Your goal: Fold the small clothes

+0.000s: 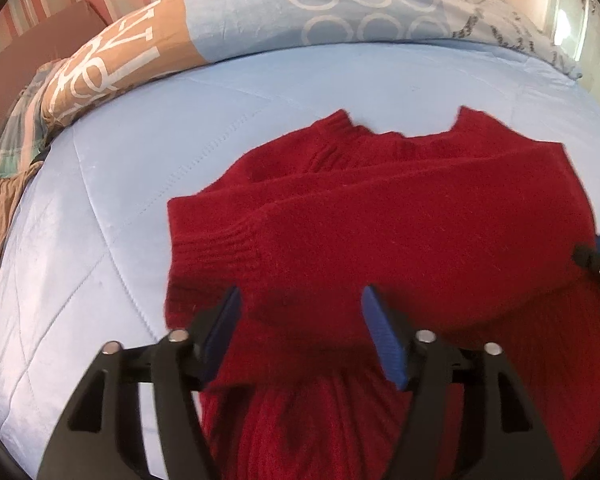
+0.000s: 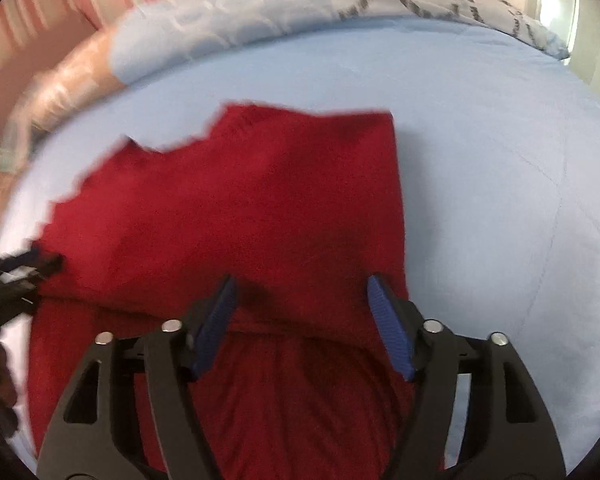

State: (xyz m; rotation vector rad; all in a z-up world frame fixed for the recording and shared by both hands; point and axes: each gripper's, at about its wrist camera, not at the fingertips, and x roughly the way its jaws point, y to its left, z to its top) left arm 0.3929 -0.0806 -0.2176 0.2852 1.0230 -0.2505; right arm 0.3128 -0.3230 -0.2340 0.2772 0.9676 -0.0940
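Red sweater (image 1: 380, 220): sleeves folded inward on blue bedspread (image 1: 100, 220); left gripper (image 1: 300, 300) and right gripper (image 2: 302, 292) spread, empty, poised above near hem for lengthwise fold.

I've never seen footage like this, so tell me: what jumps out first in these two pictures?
A deep red knitted sweater grabs the eye, lying partly folded in the middle of a pale blue bedspread. In the foreground of each view a black gripper with blue pads hovers open above its near edge, the left gripper and the right gripper. Patterned pillows line the far side.
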